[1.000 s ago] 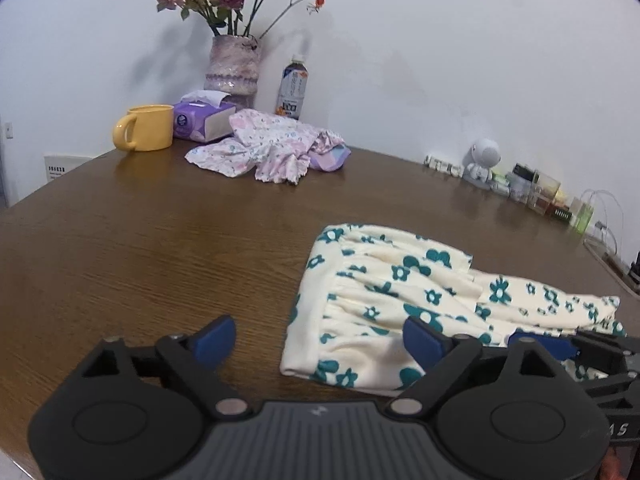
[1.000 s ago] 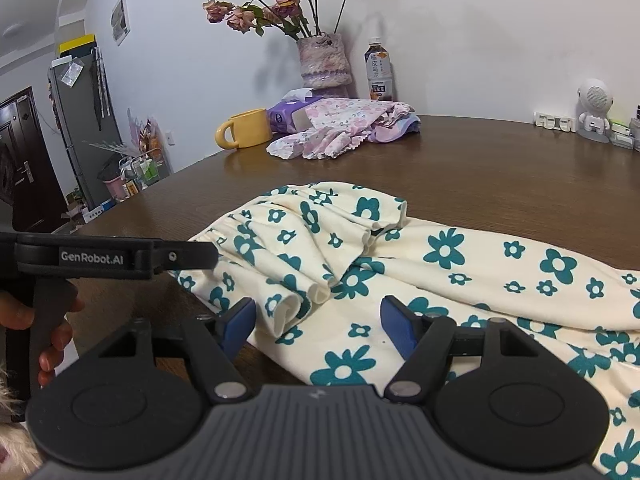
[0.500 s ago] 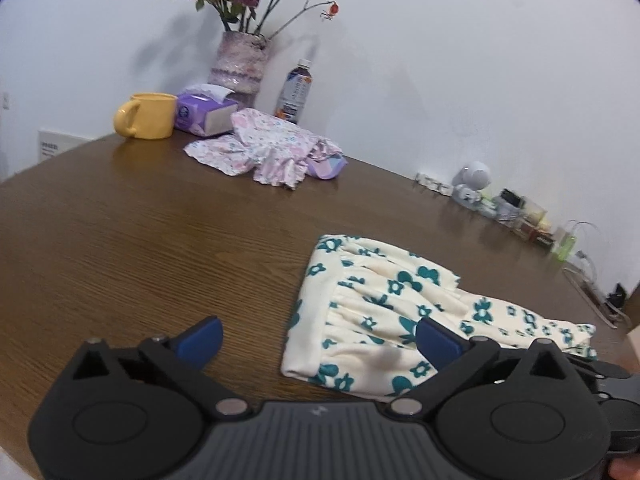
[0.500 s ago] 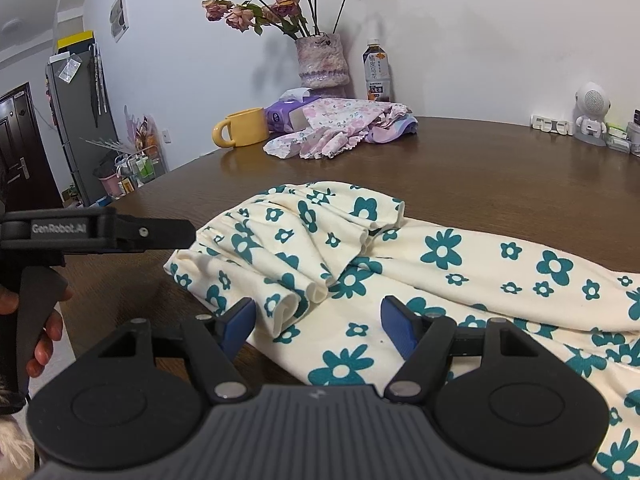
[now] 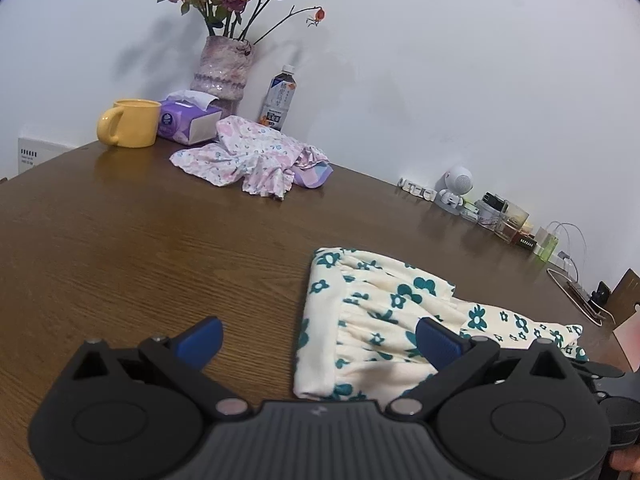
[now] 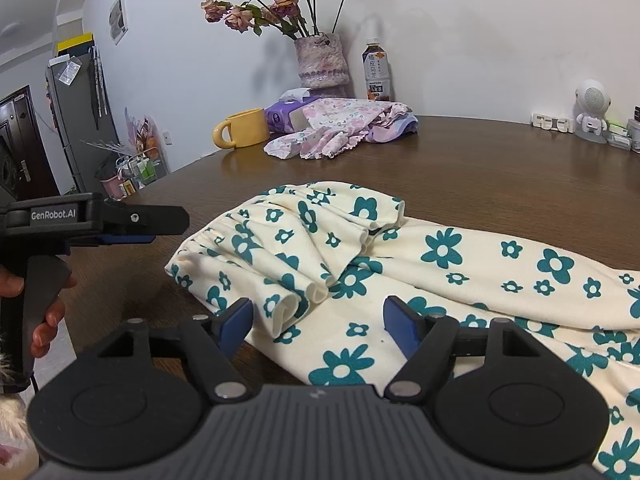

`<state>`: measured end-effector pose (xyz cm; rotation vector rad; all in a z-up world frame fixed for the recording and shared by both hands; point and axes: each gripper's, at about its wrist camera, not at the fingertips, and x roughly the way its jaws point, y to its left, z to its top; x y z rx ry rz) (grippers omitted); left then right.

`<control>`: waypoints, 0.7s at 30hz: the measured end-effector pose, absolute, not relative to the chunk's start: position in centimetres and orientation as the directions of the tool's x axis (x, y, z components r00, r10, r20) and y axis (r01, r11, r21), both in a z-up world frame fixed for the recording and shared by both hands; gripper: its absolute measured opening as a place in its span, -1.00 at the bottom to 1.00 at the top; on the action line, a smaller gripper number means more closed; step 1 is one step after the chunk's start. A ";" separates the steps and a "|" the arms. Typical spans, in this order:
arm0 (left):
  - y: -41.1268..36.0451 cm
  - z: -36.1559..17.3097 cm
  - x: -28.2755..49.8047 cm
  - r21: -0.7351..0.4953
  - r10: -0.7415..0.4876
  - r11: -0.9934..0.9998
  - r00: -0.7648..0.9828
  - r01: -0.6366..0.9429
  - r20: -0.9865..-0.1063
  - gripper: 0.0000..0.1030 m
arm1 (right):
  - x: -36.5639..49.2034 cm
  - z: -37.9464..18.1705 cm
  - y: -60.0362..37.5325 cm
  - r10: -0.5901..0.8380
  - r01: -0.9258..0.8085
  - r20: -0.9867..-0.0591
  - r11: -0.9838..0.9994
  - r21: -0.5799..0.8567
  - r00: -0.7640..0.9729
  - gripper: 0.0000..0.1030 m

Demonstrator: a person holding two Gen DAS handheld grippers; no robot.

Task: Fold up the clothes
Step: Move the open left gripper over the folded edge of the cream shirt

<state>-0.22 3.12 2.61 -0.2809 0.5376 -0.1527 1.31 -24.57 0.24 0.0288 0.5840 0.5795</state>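
Cream garment with teal flowers (image 6: 400, 264) spread flat on the brown desk (image 5: 140, 248), gathered waistband end folded over on itself. Landmark for everything else: that garment.

Right tool (image 6: 318, 322) low over the garment's near edge, jaws opening, blue pads apart with cloth lying under the gap, nothing pinched. Left tool (image 5: 316, 340) at the waistband end, released, jaws wide; one pad over bare desk, the other over the waistband cloth (image 5: 360, 320), gripping nothing. Seen from the right wrist, left tool (image 6: 132, 226) just beside the waistband, held by a hand (image 6: 44, 312).

Beyond the garment, well apart, near the wall: crumpled pink floral garment (image 5: 248, 156), yellow mug (image 5: 130, 122), purple tissue box (image 5: 188, 122), vase of dried roses (image 5: 224, 64), drink bottle (image 5: 278, 98). Farther along the wall, small white robot figure (image 5: 456, 190).
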 end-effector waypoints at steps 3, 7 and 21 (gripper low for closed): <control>3.9 2.4 0.0 -0.319 -0.233 0.945 0.841 0.077 -0.489 0.99 | 1.4 0.2 -24.6 0.518 -0.501 -0.515 0.845 0.185 0.683 0.42; 5.1 2.1 0.4 -0.336 -0.250 0.939 0.829 0.080 -0.500 0.99 | 1.4 0.2 -24.7 0.520 -0.499 -0.512 0.845 0.193 0.683 0.43; 4.9 0.8 1.9 -0.305 -0.311 0.937 0.802 0.169 -0.510 0.99 | 1.6 0.2 -24.6 0.514 -0.489 -0.517 0.850 0.197 0.684 0.43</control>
